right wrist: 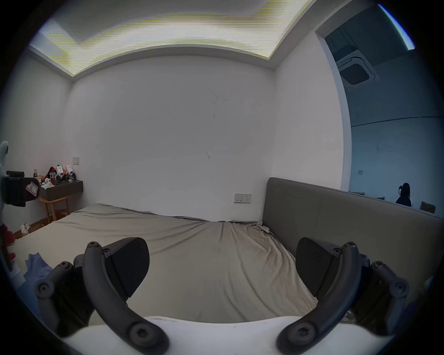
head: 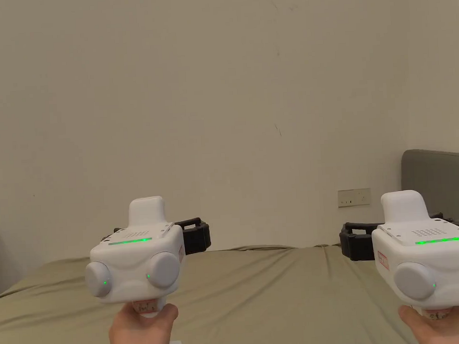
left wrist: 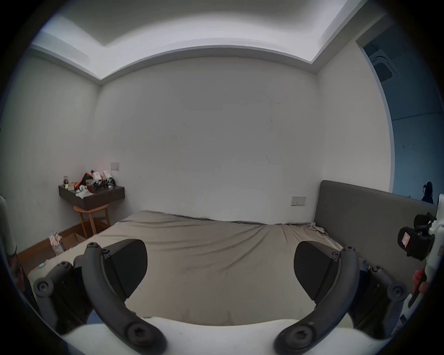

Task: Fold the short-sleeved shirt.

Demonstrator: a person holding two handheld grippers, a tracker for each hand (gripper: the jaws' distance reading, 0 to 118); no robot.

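1. A bluish cloth (right wrist: pixel 36 263), probably the shirt to fold, lies crumpled at the bed's (head: pixel 258 284) near left edge. I judge it light, soft and limp, best pinched at the shoulder seams or hem corners.
2. The left gripper (left wrist: pixel 219 264) and right gripper (right wrist: pixel 222 261) hover over the bed, jaws wide apart, empty.
3. The bare, wrinkled sheet leaves wide room. The headboard (right wrist: pixel 336 211) bounds the right edge and the wall (head: pixel 220 108) the far edge.

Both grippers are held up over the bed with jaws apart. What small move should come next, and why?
Probably tilt the head and both grippers down toward the near edge of the bed. The left gripper and right gripper are open, hold nothing, and face the far wall. A bluish piece of cloth, perhaps the shirt, lies low at the near left, so it needs bringing into view first.
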